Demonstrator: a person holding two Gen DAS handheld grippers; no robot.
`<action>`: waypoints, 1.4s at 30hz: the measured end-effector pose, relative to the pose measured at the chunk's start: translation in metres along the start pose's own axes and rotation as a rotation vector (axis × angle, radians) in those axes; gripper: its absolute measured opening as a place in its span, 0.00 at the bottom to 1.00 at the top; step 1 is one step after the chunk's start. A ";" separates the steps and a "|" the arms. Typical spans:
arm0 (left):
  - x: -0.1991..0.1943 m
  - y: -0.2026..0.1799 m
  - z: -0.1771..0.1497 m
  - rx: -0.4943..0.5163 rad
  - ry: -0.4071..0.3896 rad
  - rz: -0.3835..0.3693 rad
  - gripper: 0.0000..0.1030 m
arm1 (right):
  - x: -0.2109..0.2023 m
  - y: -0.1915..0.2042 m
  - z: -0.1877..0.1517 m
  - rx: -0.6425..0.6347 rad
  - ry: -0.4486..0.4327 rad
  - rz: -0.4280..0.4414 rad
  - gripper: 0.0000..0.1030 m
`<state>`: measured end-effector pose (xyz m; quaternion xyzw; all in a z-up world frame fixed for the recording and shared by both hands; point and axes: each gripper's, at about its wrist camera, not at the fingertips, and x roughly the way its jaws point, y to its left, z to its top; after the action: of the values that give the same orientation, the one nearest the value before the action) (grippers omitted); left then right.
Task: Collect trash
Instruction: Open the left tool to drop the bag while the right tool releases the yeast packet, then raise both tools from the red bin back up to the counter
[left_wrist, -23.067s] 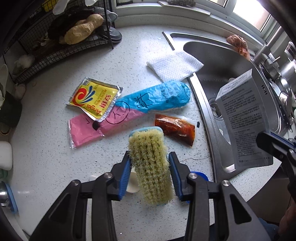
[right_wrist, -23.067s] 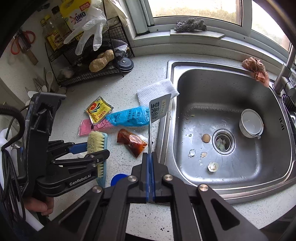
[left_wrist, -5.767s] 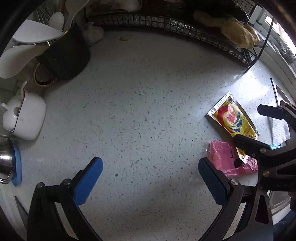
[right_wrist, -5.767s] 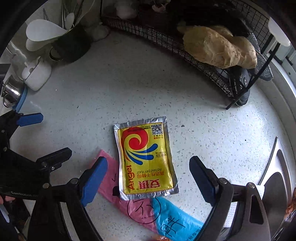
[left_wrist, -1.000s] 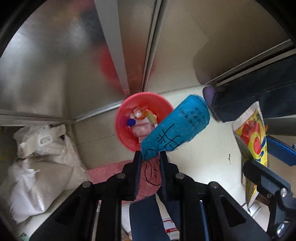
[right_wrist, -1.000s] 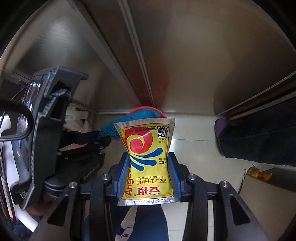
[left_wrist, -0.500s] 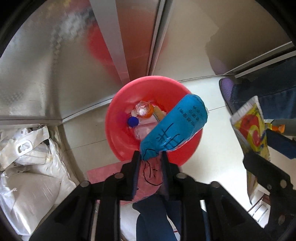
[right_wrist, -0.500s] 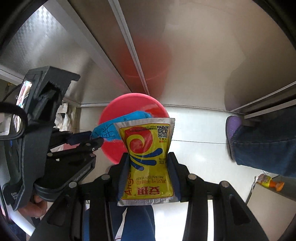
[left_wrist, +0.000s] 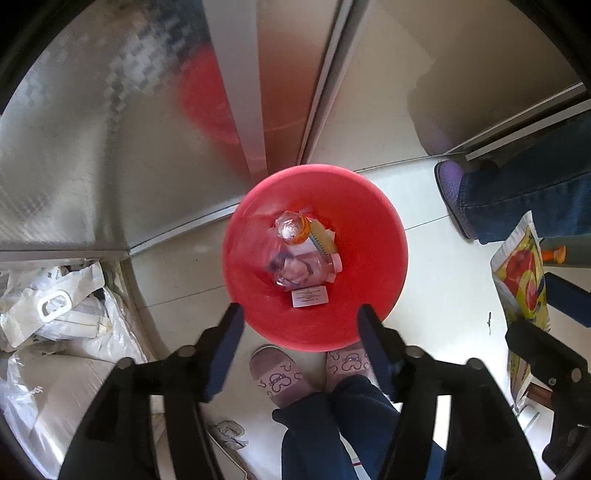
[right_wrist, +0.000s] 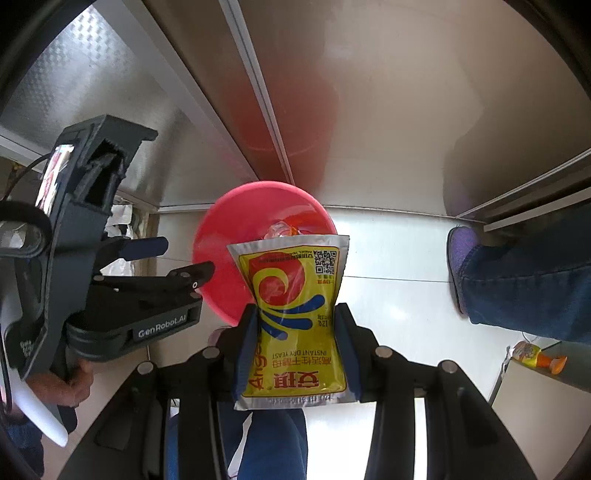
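Note:
A red trash bin (left_wrist: 373, 236) stands on the floor below, holding several pieces of trash (left_wrist: 301, 267). My left gripper (left_wrist: 301, 317) is open and empty, right above the bin's near rim. My right gripper (right_wrist: 297, 325) is shut on a yellow yeast packet (right_wrist: 295, 314), held upright above the floor with the bin (right_wrist: 229, 236) behind it. The packet (left_wrist: 524, 280) and right gripper also show at the right edge of the left wrist view. The left gripper (right_wrist: 177, 262) shows at the left of the right wrist view.
Metal cabinet fronts (left_wrist: 147, 129) rise behind the bin. White bags (left_wrist: 55, 317) lie at the left. The person's slippered feet (left_wrist: 273, 376) stand just before the bin. Another person's leg and purple shoe (left_wrist: 454, 192) are at the right.
My left gripper has opened and the blue and pink wrappers it held are gone from it, with pink now showing among the bin's trash. The right gripper still holds the yellow packet.

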<state>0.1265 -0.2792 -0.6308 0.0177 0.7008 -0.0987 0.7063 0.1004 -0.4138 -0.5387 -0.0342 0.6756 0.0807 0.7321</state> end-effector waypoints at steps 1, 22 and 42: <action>-0.004 0.003 0.000 -0.009 -0.006 0.005 0.70 | -0.002 0.000 0.001 0.001 -0.002 0.002 0.38; -0.001 0.049 -0.010 -0.049 -0.049 0.102 0.91 | 0.038 0.022 0.015 -0.106 0.009 0.017 0.39; -0.047 0.049 -0.018 -0.068 -0.080 0.118 0.91 | 0.006 0.037 0.016 -0.139 -0.015 -0.021 0.86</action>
<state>0.1171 -0.2226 -0.5904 0.0311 0.6725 -0.0334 0.7387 0.1101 -0.3744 -0.5411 -0.0914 0.6626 0.1198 0.7337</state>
